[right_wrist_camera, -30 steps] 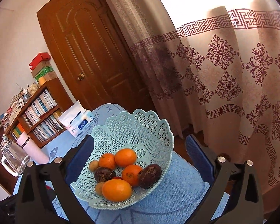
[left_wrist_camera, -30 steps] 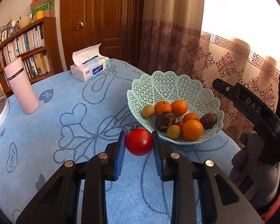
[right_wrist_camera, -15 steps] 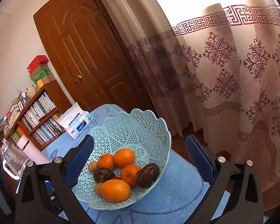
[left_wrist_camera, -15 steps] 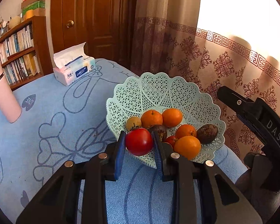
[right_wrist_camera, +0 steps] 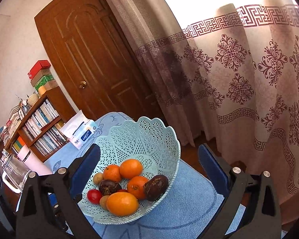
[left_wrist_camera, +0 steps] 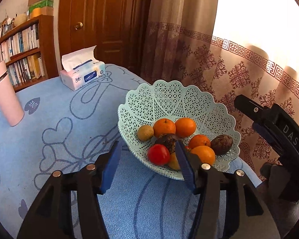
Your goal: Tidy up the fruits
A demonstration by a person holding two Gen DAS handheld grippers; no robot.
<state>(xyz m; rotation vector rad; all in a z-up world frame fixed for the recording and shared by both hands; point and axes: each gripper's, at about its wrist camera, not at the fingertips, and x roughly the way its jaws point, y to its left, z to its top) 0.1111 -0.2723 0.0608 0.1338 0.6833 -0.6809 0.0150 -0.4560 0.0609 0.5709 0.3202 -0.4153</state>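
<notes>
Blue-padded jaws of the left gripper [left_wrist_camera: 148,159] have just been opening; released, they straddle the basket's near rim. Between them, touching neither pad, the glossy red tomato [left_wrist_camera: 158,154] rests in the pale lattice basket [left_wrist_camera: 169,99] against rough dark fruit and smooth oranges [left_wrist_camera: 185,127], likely just dropped. Right gripper [right_wrist_camera: 149,159] gapes wide, empty, flanking the basket.

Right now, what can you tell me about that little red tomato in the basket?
The red tomato is small, round, smooth and glossy. It lies in the pale green lattice basket, at the near-left edge of the fruit heap, against a dark wrinkled fruit and a small yellowish fruit. The left gripper has just been opening: its blue pads stand apart on either side, neither pressing the tomato.
</notes>
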